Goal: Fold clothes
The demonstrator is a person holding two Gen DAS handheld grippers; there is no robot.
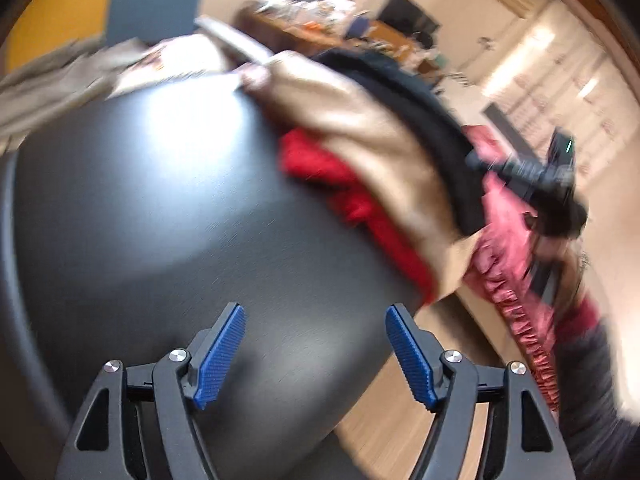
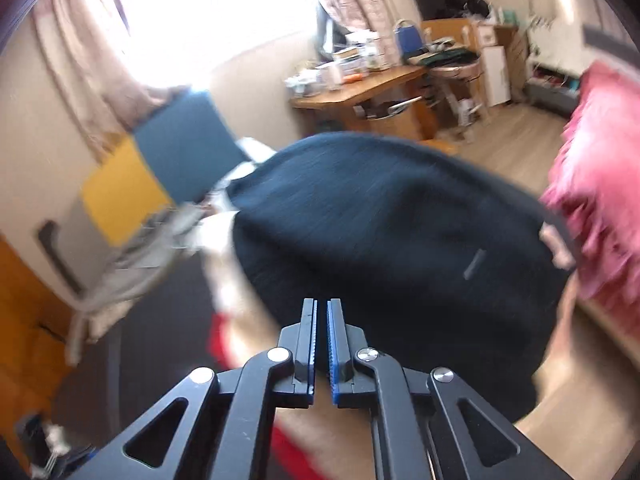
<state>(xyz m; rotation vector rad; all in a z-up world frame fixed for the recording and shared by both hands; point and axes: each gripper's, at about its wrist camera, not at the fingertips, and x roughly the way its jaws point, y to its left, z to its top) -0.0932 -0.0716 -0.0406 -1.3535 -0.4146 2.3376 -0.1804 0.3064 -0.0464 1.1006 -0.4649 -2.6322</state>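
Observation:
A heap of clothes lies on the right side of a round dark table (image 1: 160, 208): a red garment (image 1: 352, 204), a tan one (image 1: 360, 128), a black one (image 1: 424, 100) and a pink ruffled one (image 1: 508, 240). My left gripper (image 1: 316, 320) is open and empty above the bare tabletop, left of the heap. My right gripper (image 2: 322, 312) has its jaws closed at the near edge of the black garment (image 2: 400, 240); whether cloth is pinched between them is unclear. It also shows blurred in the left wrist view (image 1: 532, 180) over the pink garment (image 2: 592, 200).
A beige cloth (image 1: 52, 80) lies at the table's far left edge. A yellow and blue cushion (image 2: 160, 168) sits on a grey chair beyond the table. A cluttered wooden desk (image 2: 360, 84) stands by the bright window. The floor is light wood (image 2: 516, 148).

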